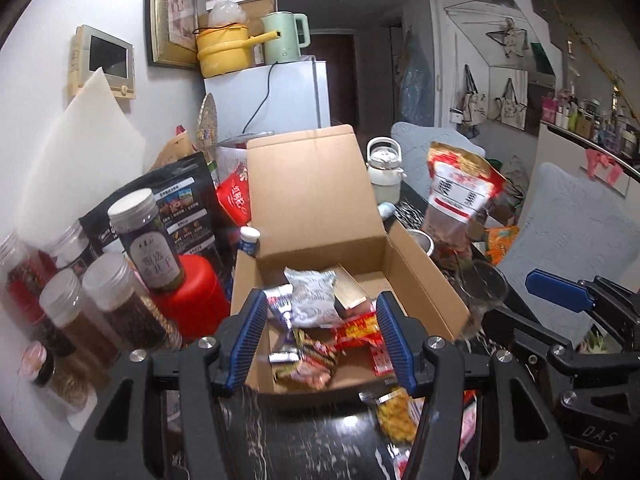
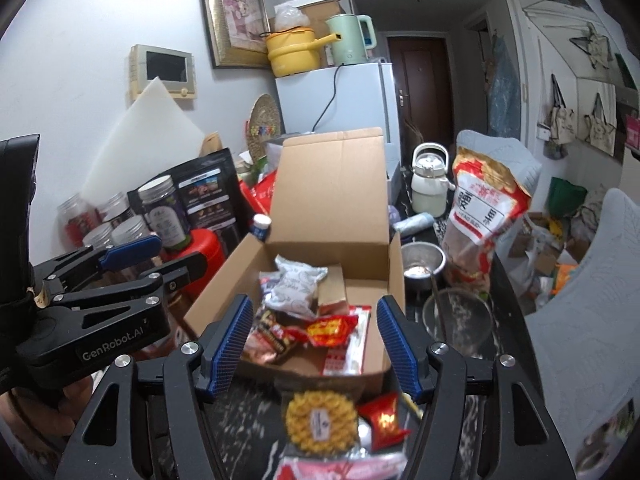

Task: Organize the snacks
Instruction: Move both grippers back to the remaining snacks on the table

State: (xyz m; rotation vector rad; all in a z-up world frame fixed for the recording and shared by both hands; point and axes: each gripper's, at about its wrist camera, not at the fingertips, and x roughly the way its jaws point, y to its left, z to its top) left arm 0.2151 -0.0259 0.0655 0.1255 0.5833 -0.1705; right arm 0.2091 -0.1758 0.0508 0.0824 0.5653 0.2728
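Note:
An open cardboard box (image 1: pixel 420 264) (image 2: pixel 224 280) stands on the dark marble table with its lid up. Inside lie a white packet (image 1: pixel 312 296) (image 2: pixel 290 288), a red packet (image 1: pixel 358 330) (image 2: pixel 330 330) and other wrapped snacks. My left gripper (image 1: pixel 322 340) hangs open just before the box's near edge, with nothing between its blue pads. My right gripper (image 2: pixel 314 348) is open too, beside the left one and equally empty. On the table in front of the box lie a yellow round snack packet (image 1: pixel 396 416) (image 2: pixel 320 422) and a small red packet (image 2: pixel 384 420).
Several lidded jars (image 1: pixel 108 300), a red canister (image 1: pixel 192 300) and a black pouch (image 1: pixel 176 208) crowd the box's left side. To its right are a large red-and-clear bag (image 2: pixel 484 208), a white kettle (image 2: pixel 430 184), a metal bowl (image 2: pixel 422 264), a strainer (image 2: pixel 460 320) and a grey chair (image 1: pixel 568 240).

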